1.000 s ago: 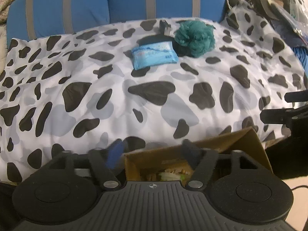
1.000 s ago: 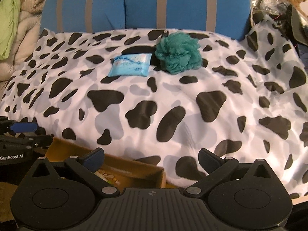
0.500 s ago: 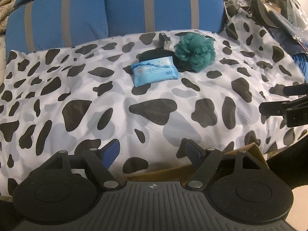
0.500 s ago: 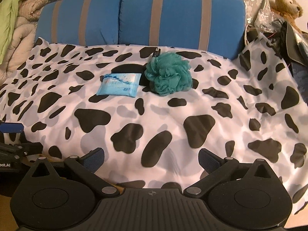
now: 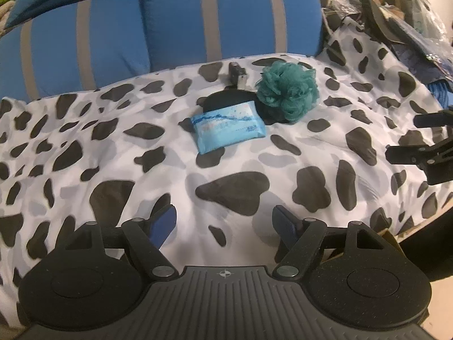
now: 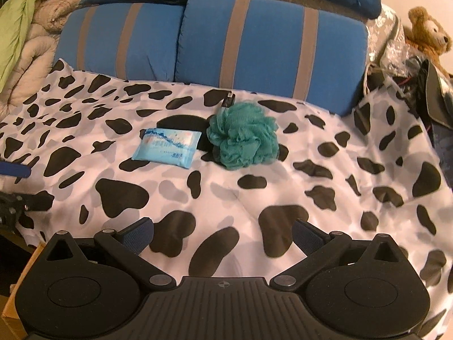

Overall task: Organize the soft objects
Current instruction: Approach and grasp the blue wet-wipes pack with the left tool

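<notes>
Both grippers, left [image 5: 223, 221] and right [image 6: 223, 233], hover over the near edge of the cow-print cover [image 5: 85, 170] with jaws spread and nothing between them. Toward the far edge, near the blue cushions [image 6: 254, 42], lies a tissue pack [image 5: 228, 129]: probably light, squashy and slick-wrapped, best pinched across its short sides. Its print is too small to read. Just beside it sits a teal loofah [image 5: 288, 90], likely airy and springy, graspable anywhere.

You can't identify the small dark object [image 5: 237, 75] at the teal pouf's [image 5: 288, 90] ten o'clock; cardboard box [image 6: 12, 316] is cut off.
</notes>
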`<state>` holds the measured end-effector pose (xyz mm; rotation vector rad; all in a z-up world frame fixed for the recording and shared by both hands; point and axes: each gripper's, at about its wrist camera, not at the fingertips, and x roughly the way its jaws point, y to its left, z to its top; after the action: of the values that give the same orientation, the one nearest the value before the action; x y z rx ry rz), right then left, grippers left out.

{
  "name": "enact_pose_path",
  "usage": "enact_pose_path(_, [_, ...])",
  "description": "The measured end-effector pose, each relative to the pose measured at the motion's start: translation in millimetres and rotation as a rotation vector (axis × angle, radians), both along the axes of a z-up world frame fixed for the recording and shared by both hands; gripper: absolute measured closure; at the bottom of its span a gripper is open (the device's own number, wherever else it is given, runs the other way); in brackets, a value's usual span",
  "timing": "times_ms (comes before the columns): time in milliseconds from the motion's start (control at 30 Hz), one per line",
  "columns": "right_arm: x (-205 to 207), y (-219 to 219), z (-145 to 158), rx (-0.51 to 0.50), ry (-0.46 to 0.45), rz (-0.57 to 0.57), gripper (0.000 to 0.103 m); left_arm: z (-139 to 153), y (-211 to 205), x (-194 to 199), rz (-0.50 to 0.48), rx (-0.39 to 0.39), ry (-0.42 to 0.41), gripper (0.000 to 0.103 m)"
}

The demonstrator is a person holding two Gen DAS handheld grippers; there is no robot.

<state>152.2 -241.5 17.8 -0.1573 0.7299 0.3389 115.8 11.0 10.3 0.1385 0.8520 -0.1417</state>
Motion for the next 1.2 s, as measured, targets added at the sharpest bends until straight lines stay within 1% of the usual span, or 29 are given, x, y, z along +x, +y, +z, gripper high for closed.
enact_pose_path(67, [4.1,0.5,0.0,-0.006,-0.007,0.008,0.0,0.8,0.7,5.8,-0.028,0.001,-0.015,0.029])
enact_pose_path(167, [9.5,2.3,-0.5,-0.021,-0.016,0.026,0.0,-0.7,-1.0,13.8,-0.056,0.027,-0.042,0.029])
enact_pose_path(267, [15.4,4.8,-1.0,-0.041,-0.025,0.036,0.0,-3.8,-4.0,23.6,-0.085,0.051,-0.043,0.029])
enact_pose_path(433, [27.6,1.9,-1.5,-0.038,-0.027,0.019,0.0,-11.9,-0.8,41.0,-0.099,0.012,-0.02,0.029])
enact_pose_path(700, [49.3,-3.6,-2.1,-0.027,-0.022,0.001,0.0,-22.5,0.5,64.4,-0.113,0.011,-0.005,0.029])
enact_pose_path(833, [62.5,-6.1,-4.7,-0.028,-0.007,-0.009,0.0,-25.4,1.6,76.9,-0.129,-0.009,-0.004,0.029])
enact_pose_path(1000, [78.0,-9.4,-7.9,-0.034,0.002,-0.02,0.0,-31.7,3.9,97.0,-0.122,-0.03,0.007,0.029])
enact_pose_path(1200, [93.6,-12.3,-11.2,-0.027,0.02,-0.032,0.0,-42.8,15.8,129.3,-0.077,-0.143,0.065,0.029])
